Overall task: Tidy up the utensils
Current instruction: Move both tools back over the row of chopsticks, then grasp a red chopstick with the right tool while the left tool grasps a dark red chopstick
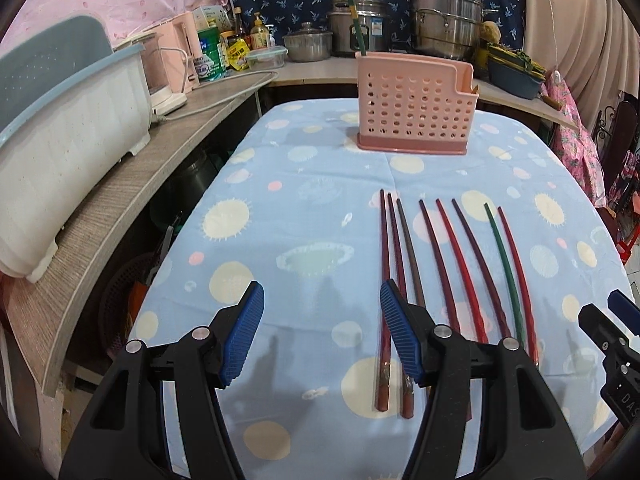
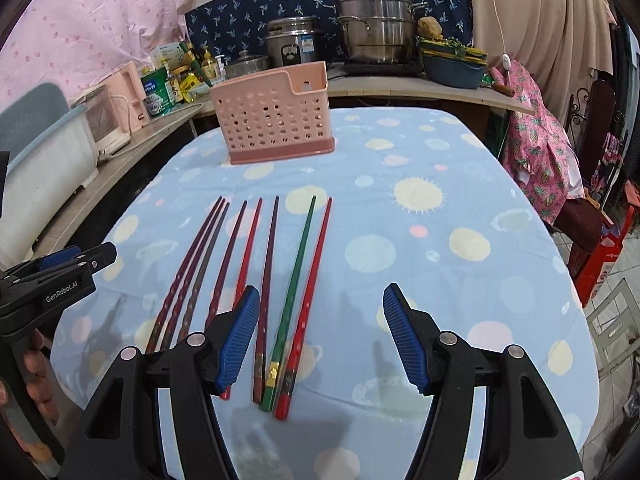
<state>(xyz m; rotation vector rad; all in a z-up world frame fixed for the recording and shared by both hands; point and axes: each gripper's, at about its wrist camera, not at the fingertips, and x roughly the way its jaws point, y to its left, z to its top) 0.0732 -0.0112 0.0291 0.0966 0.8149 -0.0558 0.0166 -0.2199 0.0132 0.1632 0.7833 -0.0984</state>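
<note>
Left wrist view: the left gripper (image 1: 322, 308), black with ribbed blue pads, hangs over a table covered by a light-blue cloth with pale planet and sun prints (image 1: 304, 208). Its jaws stand apart with nothing between them but the cloth. A row of eight long lacquered chopsticks (image 1: 448, 264) lies on the cloth, mostly dark red and maroon, with one green chopstick (image 1: 505, 264) second from the right end. The gripper's right finger (image 1: 400, 332) overlaps the leftmost sticks in the picture; whether it touches them I cannot tell. Farther back stands a pink perforated plastic utensil holder (image 1: 416, 116), upright, with one green stick (image 1: 356, 24) rising from its left end. At the right edge part of the right gripper (image 1: 612, 328) shows.

Right wrist view: the right gripper (image 2: 318, 312), likewise black with blue pads, has its jaws released and gripping nothing. The green chopstick (image 2: 298, 276) and a bright red chopstick (image 2: 312, 280) just beside it lie in the gap between the fingers, near the left finger (image 2: 236, 336). The pink holder (image 2: 276, 120) stands well beyond the row's far tips. The left gripper (image 2: 76, 258) appears at the left edge, a person's hand (image 2: 36, 368) on its handle. Steel pots (image 2: 376, 24) sit on a counter behind.
</note>
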